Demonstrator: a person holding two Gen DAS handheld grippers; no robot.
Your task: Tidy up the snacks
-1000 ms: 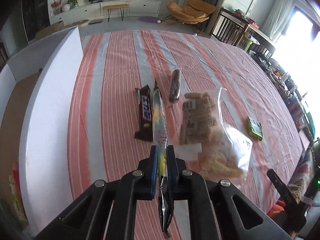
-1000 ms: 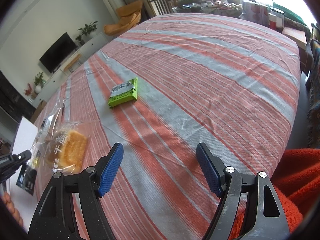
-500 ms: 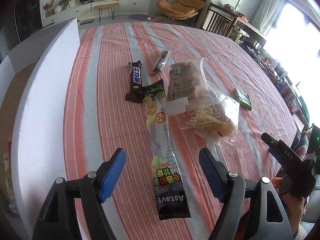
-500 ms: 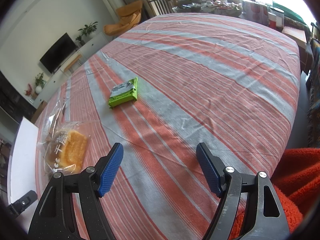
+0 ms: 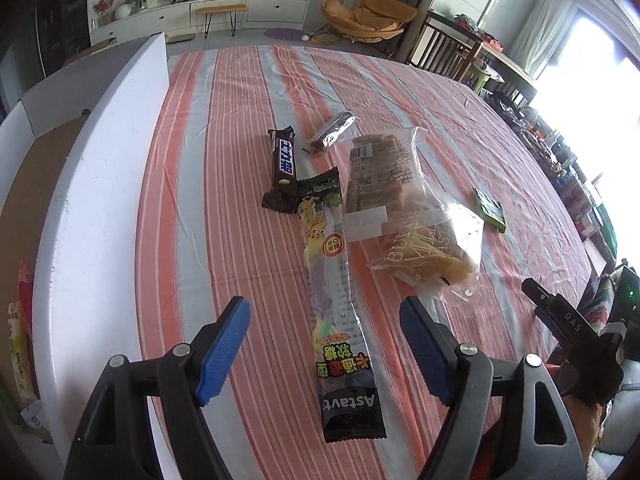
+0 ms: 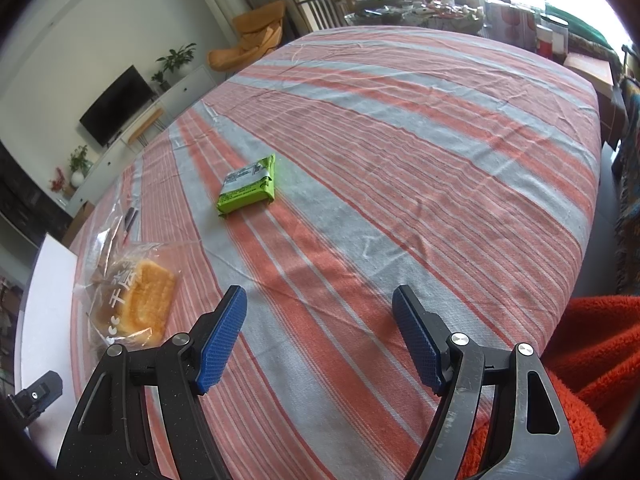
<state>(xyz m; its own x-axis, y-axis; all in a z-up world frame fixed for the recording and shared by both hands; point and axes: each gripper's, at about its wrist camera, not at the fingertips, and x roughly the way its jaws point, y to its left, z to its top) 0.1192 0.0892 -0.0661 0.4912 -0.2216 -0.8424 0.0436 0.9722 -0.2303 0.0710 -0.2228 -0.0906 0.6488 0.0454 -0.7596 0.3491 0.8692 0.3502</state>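
Two claws hang over the desk [image 5: 224, 168] with its striped cloth. The left claw [image 5: 324, 344] is released, its jaws wide apart; the long candy packet [image 5: 336, 304] lies flat on the cloth between them, touching neither pad. Beyond it lie a chocolate bar [image 5: 283, 168] and a clear pastry bag [image 5: 404, 208]. The right claw [image 6: 320, 340] is released too, holding nothing; a green packet [image 6: 248, 190] lies well ahead of it.

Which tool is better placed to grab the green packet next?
Right. The right tool is open and empty, with the green packet straight ahead; from the left tool it lies far off, beyond the clear bags.
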